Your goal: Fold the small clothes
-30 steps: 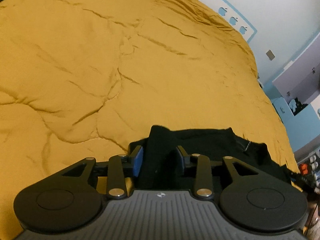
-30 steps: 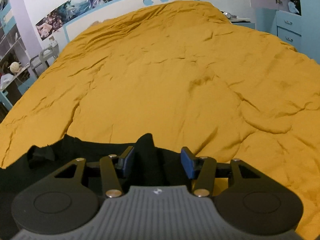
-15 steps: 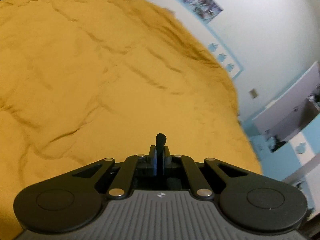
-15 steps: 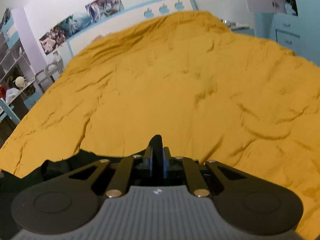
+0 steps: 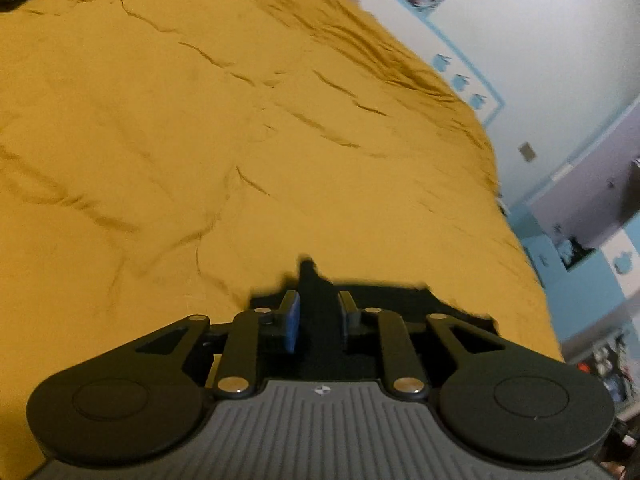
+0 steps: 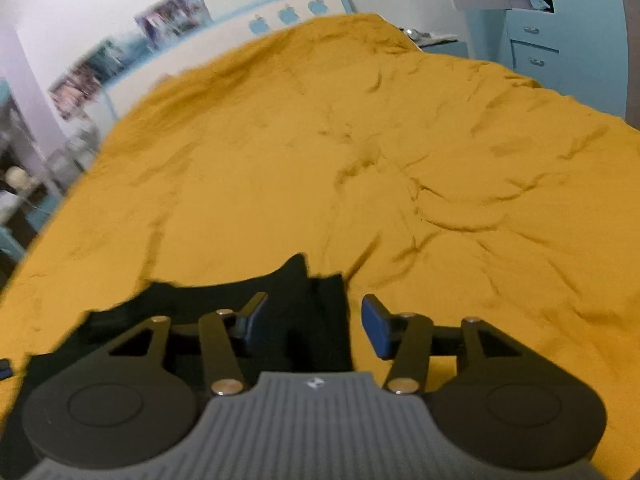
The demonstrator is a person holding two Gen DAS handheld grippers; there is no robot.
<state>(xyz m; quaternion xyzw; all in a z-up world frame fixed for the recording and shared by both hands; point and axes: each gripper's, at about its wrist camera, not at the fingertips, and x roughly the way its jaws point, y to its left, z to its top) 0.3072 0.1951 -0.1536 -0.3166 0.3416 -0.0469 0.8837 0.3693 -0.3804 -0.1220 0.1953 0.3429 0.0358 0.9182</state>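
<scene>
While its jaws are opening, the left tool (image 5: 318, 314) stands narrowly parted around a raised fold of the black garment (image 5: 320, 308), the blue pads (image 5: 292, 320) just beside the cloth and no firm pinch visible. The right tool (image 6: 314, 320) is opening too, far wider, with a peak of the same black garment (image 6: 304, 304) standing loose between its 2 pads, clear of the right one. Beyond both tools the garment lies at the near edge of a bed under a wrinkled mustard-yellow cover (image 5: 240, 128), with a blue-trimmed headboard (image 6: 288, 12) behind.
</scene>
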